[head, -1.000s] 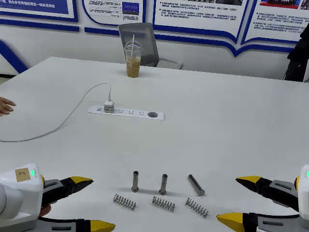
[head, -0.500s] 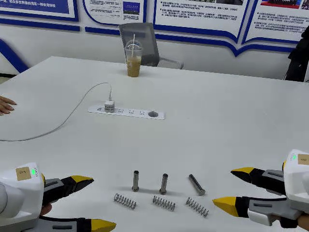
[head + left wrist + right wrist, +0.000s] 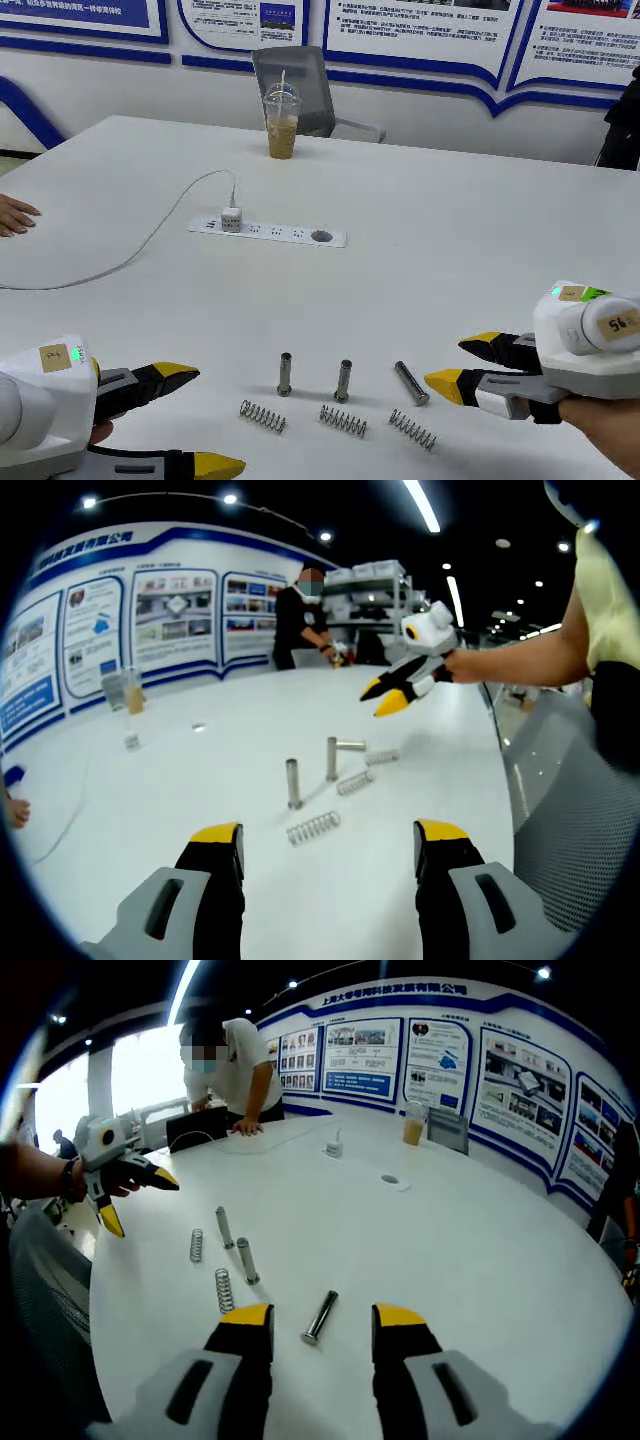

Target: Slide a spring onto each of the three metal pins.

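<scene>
Coil springs [image 3: 343, 421] are laid in a row near the counter's [image 3: 450, 250] front edge, just before the three pins [image 3: 343, 381], two upright, one lying. The left gripper [image 3: 212, 420] and right gripper [image 3: 448, 362] are held with jaws released, empty. The springs are judged light and squashy, best pinched gently mid-coil.
</scene>
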### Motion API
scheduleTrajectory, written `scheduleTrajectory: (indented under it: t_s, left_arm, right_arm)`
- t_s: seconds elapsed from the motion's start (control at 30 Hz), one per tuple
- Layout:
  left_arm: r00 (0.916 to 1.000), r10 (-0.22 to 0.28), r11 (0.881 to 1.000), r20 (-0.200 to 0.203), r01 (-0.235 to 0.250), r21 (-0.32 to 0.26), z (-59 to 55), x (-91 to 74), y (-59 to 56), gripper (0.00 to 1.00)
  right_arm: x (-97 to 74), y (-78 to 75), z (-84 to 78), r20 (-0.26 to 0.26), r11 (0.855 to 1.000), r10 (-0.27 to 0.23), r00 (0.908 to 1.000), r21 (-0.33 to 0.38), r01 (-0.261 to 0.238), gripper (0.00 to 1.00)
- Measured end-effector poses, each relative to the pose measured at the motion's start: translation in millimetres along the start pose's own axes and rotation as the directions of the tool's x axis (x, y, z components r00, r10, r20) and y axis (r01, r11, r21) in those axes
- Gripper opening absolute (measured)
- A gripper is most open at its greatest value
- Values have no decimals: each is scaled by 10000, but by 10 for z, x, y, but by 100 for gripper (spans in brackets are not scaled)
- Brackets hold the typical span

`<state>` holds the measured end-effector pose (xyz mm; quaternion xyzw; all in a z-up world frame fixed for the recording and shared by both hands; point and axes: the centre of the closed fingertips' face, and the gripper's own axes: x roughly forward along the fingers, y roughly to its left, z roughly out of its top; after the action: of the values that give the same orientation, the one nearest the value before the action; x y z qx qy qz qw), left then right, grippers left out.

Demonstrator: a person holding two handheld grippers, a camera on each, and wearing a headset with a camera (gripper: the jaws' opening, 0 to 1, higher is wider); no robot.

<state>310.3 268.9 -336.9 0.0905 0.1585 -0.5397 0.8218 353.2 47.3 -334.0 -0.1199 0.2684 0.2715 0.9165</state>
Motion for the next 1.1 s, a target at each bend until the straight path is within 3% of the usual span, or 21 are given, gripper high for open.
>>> scheduleTrajectory:
  t_s: [0.5,1.1]
  left_arm:
    - [10000,-19,10000,-8,19,-30,-11,13,4,70]
    - [10000,-17,10000,-3,17,-62,-15,25,1,70]
  right_arm:
    - [321,-39,-37,-680,9979,-256,9974,583,295,31]
    - [476,-119,-34,-983,9963,-387,9944,727,460,29]
